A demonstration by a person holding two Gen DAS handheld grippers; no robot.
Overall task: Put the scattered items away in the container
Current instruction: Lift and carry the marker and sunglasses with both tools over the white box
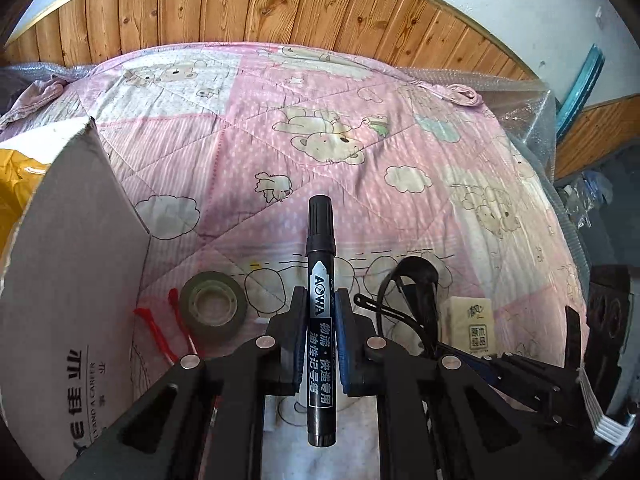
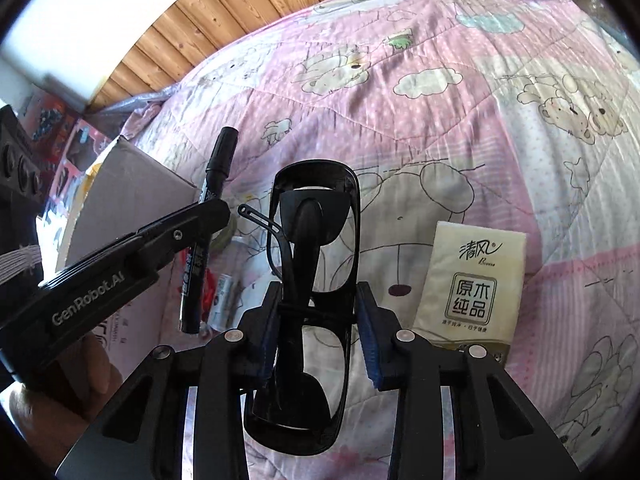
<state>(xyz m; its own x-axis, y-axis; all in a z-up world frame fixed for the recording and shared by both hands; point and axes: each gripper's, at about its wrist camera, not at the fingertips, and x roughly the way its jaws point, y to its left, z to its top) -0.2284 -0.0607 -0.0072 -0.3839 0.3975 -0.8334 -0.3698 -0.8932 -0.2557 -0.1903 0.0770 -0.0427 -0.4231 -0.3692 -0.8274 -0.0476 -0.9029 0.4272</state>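
Nearest the left wrist camera, a black marker [image 1: 321, 320] is clamped between the jaws of the left gripper [image 1: 321, 312], which are closed against its barrel; the capped end is pointed forward, above the pink quilt [image 1: 248, 128] of a bed. Beneath and to the left of it, a roll of tape [image 1: 213, 306] is seen lying on the quilt, with red-tipped sticks [image 1: 160, 328] just beside it. A grey cardboard box [image 1: 68, 280] is placed at the left, its wall rising next to the tape. A yellow bag [image 1: 16, 184] is visible behind the box wall.

In the right wrist view, black sunglasses [image 2: 310, 280] are held on edge between the jaws of the right gripper [image 2: 316, 320]. The left pad is pressed to the frame; a narrow gap is seen at the right pad, so contact there cannot be confirmed. A tissue packet [image 2: 472, 280] is lying on the quilt just right of that gripper, apart from the sunglasses. A hairpin [image 2: 256, 218] is noted behind the sunglasses. Wooden panelling [image 1: 300, 0] is seen beyond the bed.
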